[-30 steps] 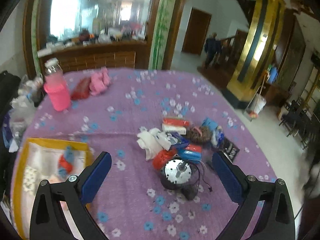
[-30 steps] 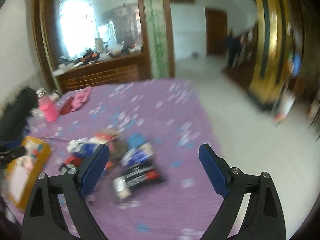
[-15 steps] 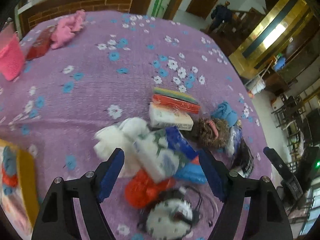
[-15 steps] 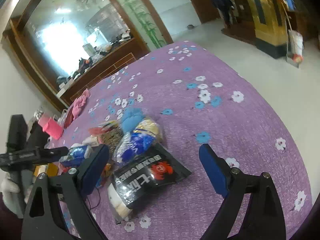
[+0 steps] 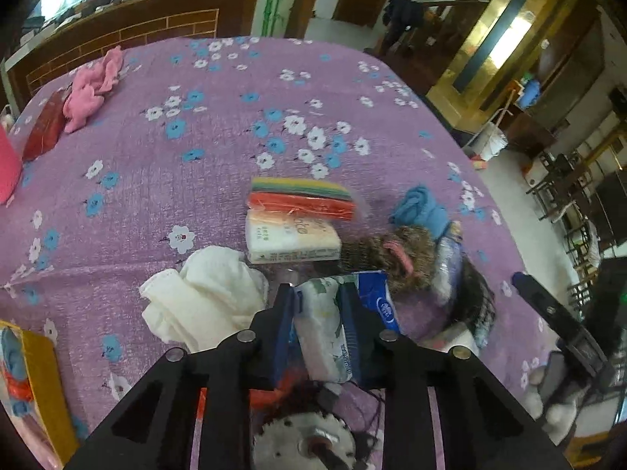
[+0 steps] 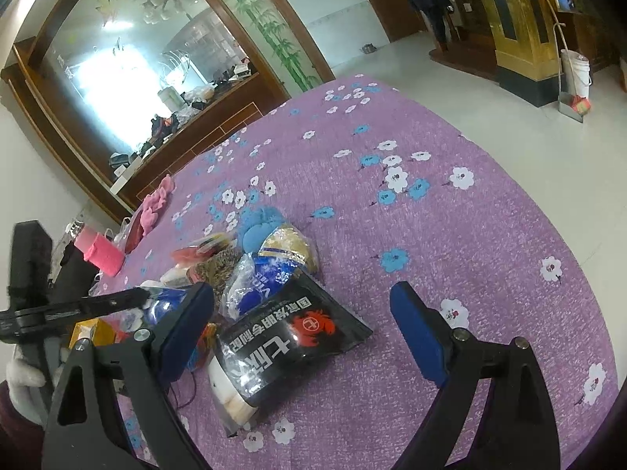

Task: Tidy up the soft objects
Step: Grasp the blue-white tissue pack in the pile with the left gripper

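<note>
My left gripper (image 5: 317,293) points down into a heap of objects on the purple flowered tablecloth (image 5: 176,180). Its jaws are closing, and the blue pads press both sides of a white-and-green tissue pack (image 5: 319,325). Left of it lies a white cloth (image 5: 203,297). Behind it are a second tissue pack (image 5: 290,235), a pack of coloured sponges (image 5: 301,196), a brown furry toy (image 5: 392,254) and a blue cloth (image 5: 421,209). My right gripper (image 6: 299,290) hangs open over a black snack bag (image 6: 290,348), with nothing held.
A pink cloth (image 5: 94,90) and a red pouch (image 5: 43,127) lie at the far left. A yellow-rimmed box (image 5: 35,384) sits at the near left, and a pink bottle (image 6: 100,252) stands beyond it. A metal motor (image 5: 301,442) lies under my left gripper. A person stands in the far doorway.
My left gripper came forward and down into the heap, and its jaws closed from wide apart onto the tissue pack. My right gripper sank and rolled, then stayed still and open.
</note>
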Tool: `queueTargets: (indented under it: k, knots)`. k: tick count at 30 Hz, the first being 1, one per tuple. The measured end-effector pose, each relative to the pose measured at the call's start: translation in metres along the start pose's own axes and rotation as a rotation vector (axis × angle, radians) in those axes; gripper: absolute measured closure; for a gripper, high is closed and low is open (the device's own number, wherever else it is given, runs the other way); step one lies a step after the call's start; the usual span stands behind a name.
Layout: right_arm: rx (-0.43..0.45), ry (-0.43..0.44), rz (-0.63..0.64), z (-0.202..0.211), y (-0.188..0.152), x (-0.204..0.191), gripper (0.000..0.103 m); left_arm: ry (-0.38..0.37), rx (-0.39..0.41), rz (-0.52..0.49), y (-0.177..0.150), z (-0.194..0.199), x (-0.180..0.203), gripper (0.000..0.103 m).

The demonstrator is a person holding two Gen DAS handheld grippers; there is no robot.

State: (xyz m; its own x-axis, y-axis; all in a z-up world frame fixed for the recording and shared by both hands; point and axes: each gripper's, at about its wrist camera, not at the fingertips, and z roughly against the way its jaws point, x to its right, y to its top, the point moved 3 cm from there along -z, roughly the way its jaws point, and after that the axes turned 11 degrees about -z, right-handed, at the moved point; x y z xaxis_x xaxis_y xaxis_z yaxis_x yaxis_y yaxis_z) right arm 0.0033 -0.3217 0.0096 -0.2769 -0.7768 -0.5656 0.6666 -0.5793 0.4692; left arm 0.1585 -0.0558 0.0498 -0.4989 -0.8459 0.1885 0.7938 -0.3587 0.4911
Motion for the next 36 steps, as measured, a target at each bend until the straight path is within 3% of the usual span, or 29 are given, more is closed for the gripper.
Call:
queueTargets:
  k: [5, 9, 11, 13, 15, 21, 26, 28, 31, 34, 36]
  knots:
    - [-0.001, -0.001, -0.019, 0.000, 0.000, 0.005, 0.012, -0.042, 0.043, -0.017, -0.006, 0.026, 0.007, 0.085]
    - [-0.006, 0.004, -0.029, -0.001, 0.001, 0.008, 0.012, -0.122, 0.035, -0.141, -0.019, 0.045, 0.036, 0.084]
    - [-0.008, 0.006, -0.033, 0.000, 0.001, 0.009, 0.012, -0.141, -0.015, -0.216, -0.028, 0.040, 0.054, 0.081]
    - [-0.008, 0.010, -0.040, 0.000, 0.002, 0.011, 0.012, -0.137, -0.045, -0.270, -0.035, 0.033, 0.070, 0.066]
    - [-0.009, 0.017, -0.048, 0.001, 0.003, 0.012, 0.012, -0.115, -0.049, -0.299, -0.037, 0.028, 0.079, 0.058]
    - [-0.017, 0.029, -0.071, 0.001, 0.004, 0.014, 0.012, -0.159, -0.059, -0.329, -0.046, 0.015, 0.106, 0.056]
    - [0.003, 0.033, -0.100, 0.007, 0.007, 0.019, 0.012, -0.060, -0.061, -0.319, -0.055, -0.008, 0.121, 0.056]
    - [0.012, 0.033, -0.113, 0.009, 0.008, 0.021, 0.012, -0.055, -0.040, -0.298, -0.054, -0.011, 0.125, 0.055]
    - [0.004, 0.033, -0.132, 0.007, 0.007, 0.023, 0.012, 0.016, 0.029, -0.288, -0.049, -0.006, 0.128, 0.041]
    - [0.004, 0.035, -0.132, 0.007, 0.008, 0.022, 0.012, 0.118, 0.088, -0.345, -0.045, -0.003, 0.136, 0.033]
    - [0.008, 0.038, -0.130, 0.008, 0.008, 0.022, 0.012, 0.144, 0.102, -0.382, -0.043, -0.007, 0.141, 0.031]
